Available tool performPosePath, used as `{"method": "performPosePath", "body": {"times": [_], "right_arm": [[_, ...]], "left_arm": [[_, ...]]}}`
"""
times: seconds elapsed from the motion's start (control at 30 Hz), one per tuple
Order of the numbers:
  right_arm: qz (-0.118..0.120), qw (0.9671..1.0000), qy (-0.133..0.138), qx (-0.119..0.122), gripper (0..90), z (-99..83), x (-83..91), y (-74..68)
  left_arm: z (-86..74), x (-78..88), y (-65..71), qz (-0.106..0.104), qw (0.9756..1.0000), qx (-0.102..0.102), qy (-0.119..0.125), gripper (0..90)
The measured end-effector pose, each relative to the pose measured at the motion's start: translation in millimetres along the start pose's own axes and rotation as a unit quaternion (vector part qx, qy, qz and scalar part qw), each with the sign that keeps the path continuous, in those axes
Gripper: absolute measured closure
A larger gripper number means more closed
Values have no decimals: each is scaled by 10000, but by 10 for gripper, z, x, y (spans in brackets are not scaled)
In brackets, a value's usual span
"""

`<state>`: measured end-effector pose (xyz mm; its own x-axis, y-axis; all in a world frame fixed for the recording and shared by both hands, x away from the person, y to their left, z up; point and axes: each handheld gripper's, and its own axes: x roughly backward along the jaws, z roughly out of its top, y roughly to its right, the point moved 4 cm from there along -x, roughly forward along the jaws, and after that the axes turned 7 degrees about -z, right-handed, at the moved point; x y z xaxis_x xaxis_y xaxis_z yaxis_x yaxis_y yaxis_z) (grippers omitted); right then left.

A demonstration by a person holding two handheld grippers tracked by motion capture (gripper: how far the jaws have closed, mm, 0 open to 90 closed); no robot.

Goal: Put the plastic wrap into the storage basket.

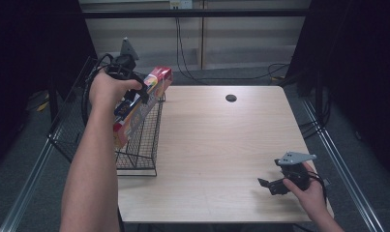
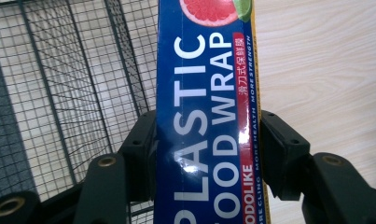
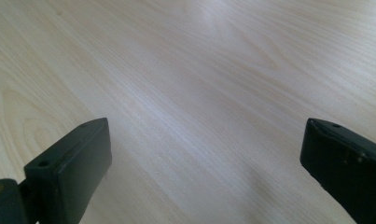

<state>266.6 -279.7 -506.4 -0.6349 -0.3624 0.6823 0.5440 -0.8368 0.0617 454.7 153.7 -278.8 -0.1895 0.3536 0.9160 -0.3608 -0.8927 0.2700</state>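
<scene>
High view shows the left gripper (image 1: 134, 94) raised over the black wire basket (image 1: 144, 145) at the table's (image 1: 221, 145) left edge, clamped across a long box of plastic food wrap (image 1: 151, 89). That box slants down into the basket, its upper end sticking out past the basket's far rim. Left gripper view has both jaws pressed against the blue box's (image 2: 206, 116) sides, with basket mesh (image 2: 59, 93) behind. Well away from the basket, near the table's front right corner, the right gripper (image 1: 270, 183) sits low with jaws spread wide over bare wood (image 3: 199, 93).
</scene>
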Motion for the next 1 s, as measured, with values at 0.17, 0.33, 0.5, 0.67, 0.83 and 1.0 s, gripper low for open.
{"method": "performPosePath", "body": {"times": [0.17, 0.33, 0.5, 0.67, 0.83, 1.0], "right_arm": [[-1, 10000, -34, -30, 20, 0, -2, -7], [-8, 10000, -34, -30, 19, 0, -2, -6], [-17, 10000, -43, -42, 20, -2, 1, -6], [-10, 10000, -27, -30, 19, 0, -5, -2], [-10, 10000, -33, -42, 20, 0, -7, -5], [-8, 10000, -42, -37, 20, 4, -11, -15]], "left_arm": [[-19, 47, -35, 10, 10000, 93, 17, 456], [-28, 97, -82, 91, 9999, 126, 58, 456], [-50, 165, -140, 93, 9999, 136, 36, 455], [-76, 219, -193, 156, 9996, 229, 80, 455], [-94, 271, -243, 203, 9994, 257, 110, 455], [-118, 290, -281, 171, 9993, 321, 118, 456]]}}
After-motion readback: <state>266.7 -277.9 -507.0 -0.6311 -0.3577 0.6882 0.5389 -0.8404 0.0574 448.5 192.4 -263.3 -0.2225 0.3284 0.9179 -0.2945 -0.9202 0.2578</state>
